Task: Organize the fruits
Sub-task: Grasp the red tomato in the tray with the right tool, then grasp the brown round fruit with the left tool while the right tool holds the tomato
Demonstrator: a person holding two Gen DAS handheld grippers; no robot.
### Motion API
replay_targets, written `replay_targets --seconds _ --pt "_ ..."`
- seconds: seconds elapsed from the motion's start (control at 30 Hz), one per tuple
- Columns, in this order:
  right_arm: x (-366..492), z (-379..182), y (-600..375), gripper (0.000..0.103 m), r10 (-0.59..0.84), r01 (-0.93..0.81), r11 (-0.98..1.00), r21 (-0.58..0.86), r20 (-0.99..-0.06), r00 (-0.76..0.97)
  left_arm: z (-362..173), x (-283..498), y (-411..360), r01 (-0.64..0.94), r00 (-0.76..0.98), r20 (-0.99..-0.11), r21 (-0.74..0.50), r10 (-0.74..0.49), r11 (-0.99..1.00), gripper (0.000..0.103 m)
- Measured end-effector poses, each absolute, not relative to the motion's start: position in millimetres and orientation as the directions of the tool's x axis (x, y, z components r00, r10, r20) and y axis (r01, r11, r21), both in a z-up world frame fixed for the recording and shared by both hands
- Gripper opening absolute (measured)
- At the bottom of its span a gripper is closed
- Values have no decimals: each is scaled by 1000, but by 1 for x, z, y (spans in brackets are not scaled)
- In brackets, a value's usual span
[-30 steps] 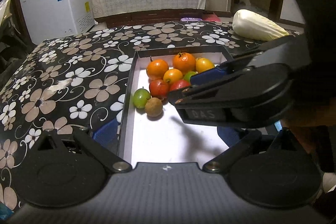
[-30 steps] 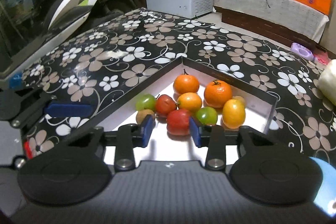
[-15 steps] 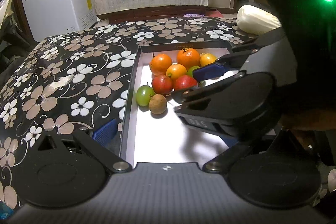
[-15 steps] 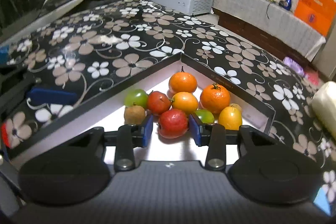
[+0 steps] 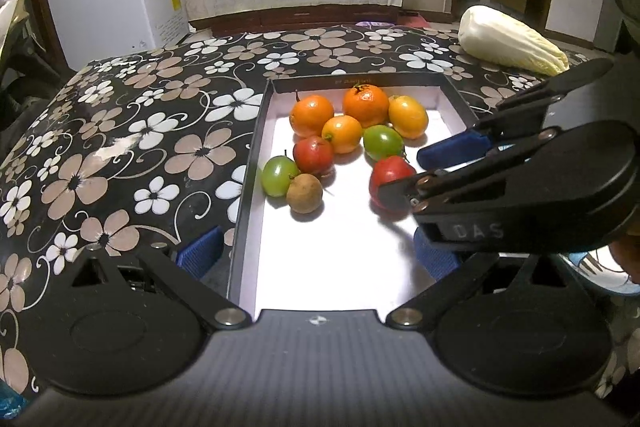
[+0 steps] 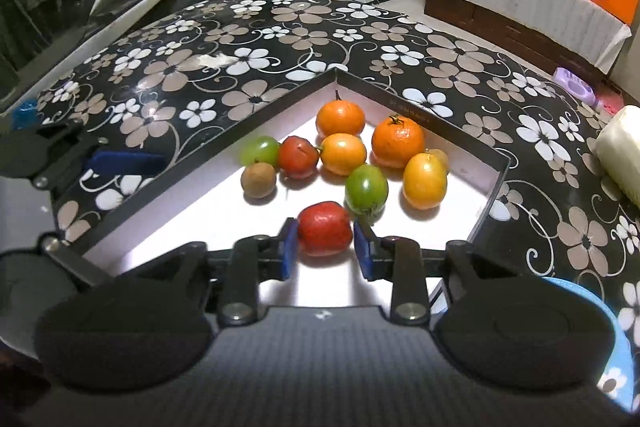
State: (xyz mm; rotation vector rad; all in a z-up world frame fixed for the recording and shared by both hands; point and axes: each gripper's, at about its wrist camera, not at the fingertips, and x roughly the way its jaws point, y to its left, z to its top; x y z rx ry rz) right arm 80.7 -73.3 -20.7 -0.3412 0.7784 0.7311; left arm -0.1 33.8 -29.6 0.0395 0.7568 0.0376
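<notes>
Gripping round red fruit [image 6: 323,234] in right gripper [image 6: 325,247], left gripper [image 5: 316,255] jaws wide astride black-rimmed white tray [image 5: 248,187], green fruit [image 6: 366,190] just beyond, pale cabbage [image 5: 510,42] well apart.

Nine fruits in a shallow black-rimmed box [image 6: 486,187] with a white floor, on the flowered desk. One red fruit [image 6: 323,233] apart from the rest, nearer the open middle. Clustered toward the far corner: two stemmed oranges [image 6: 340,118] [image 6: 398,141], a small orange fruit [image 6: 343,153], a yellow-orange oval [image 6: 424,180], a green one [image 6: 366,190], another red [image 6: 298,157], a pale green [image 6: 260,150], a brown round one [image 6: 258,179].
</notes>
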Motion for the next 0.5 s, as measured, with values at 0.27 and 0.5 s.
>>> replay_targets --seconds 0.27,0.5 --pt "84 -29 -63 42 467 -707 706 -23 -737 489 -31 1 37 -26 721 -691 48 52 999 102" --pt "82 -10 -78 36 530 -696 716 59 -694 487 -28 5 47 -26 726 -688 4 21 1000 90"
